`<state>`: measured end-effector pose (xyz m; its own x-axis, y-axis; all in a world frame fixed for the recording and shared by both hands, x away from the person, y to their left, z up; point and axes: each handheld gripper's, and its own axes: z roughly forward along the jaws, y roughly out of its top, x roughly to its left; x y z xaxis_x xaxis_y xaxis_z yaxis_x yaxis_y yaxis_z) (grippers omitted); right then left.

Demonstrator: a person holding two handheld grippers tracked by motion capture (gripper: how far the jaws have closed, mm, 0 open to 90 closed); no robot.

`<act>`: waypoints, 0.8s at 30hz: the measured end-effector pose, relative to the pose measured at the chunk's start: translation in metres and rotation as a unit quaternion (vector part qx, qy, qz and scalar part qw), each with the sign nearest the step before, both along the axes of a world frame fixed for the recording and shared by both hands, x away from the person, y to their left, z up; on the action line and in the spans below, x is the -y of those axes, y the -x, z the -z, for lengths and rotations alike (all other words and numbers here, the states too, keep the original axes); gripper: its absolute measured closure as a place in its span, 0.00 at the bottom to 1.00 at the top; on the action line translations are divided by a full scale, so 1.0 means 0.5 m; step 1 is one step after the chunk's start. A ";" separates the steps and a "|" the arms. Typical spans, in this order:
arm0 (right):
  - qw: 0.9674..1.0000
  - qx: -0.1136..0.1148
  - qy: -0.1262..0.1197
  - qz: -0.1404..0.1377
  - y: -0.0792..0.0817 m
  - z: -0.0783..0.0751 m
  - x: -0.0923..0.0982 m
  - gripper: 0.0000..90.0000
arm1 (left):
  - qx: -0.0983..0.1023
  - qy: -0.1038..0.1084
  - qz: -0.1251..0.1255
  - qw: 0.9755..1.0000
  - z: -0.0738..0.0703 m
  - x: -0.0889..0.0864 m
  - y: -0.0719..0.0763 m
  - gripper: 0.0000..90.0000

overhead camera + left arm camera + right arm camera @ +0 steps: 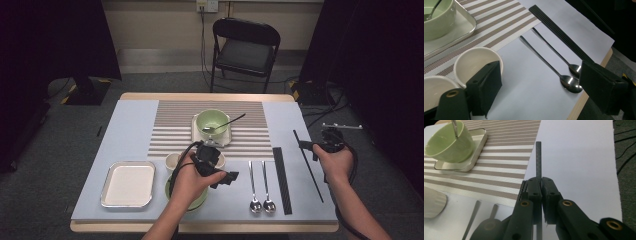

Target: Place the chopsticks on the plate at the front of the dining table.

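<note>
Thin black carbon-weave chopstick (538, 160) pinched between the pressed-together jaws of the right gripper (541, 185), sticking out past the tips. In the high view the chopstick (309, 167) runs long and slanted over the right edge of the pale blue table mat (130, 125), right gripper (327, 142) clamped near its far end; looks lifted off the mat, can't confirm from this angle.

Just left of it: flat black ribbed strip (281, 180), then two long-handled steel spoons (261, 187) side by side, bowls toward the person.

Left gripper (222, 177) hangs mid-table, jaws spread wide, nothing between them. Under and beside it: two small white round bowls (477, 62) and a green plate (200, 200), partly hidden by the hand.

Further out: green ceramic bowl (212, 121) with a spoon in it on a small steel tray (196, 136), on the brown-striped placemat (170, 125). Empty-looking rectangular steel tray (128, 184) at near left.

Nothing sits between chopstick and strip.
</note>
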<state>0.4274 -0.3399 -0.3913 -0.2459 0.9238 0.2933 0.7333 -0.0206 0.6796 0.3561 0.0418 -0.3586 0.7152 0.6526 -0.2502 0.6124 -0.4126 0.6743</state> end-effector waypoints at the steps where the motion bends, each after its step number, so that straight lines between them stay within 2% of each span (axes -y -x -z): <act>1: 1.000 0.002 0.000 -0.003 0.000 -0.001 -0.003 0.96 | -0.001 0.001 0.000 1.000 0.000 0.002 0.000 0.20; 7: 1.000 0.009 -0.014 -0.013 -0.001 -0.011 -0.023 0.96 | 0.001 0.010 0.002 1.000 -0.001 0.015 0.000 0.20; 16: 0.999 0.012 -0.006 -0.034 -0.003 -0.011 -0.057 0.96 | -0.003 0.009 0.001 1.000 0.008 0.035 -0.002 0.21; 24: 0.999 0.011 -0.012 -0.045 -0.003 -0.006 -0.080 0.96 | -0.003 0.018 0.002 1.000 0.014 0.059 -0.003 0.21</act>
<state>0.4288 -0.2997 -0.3884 -0.3345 0.8901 0.3095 0.7178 0.0279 0.6956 0.3578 0.0124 -0.3655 0.7167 0.6395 -0.2780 0.6145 -0.3909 0.6852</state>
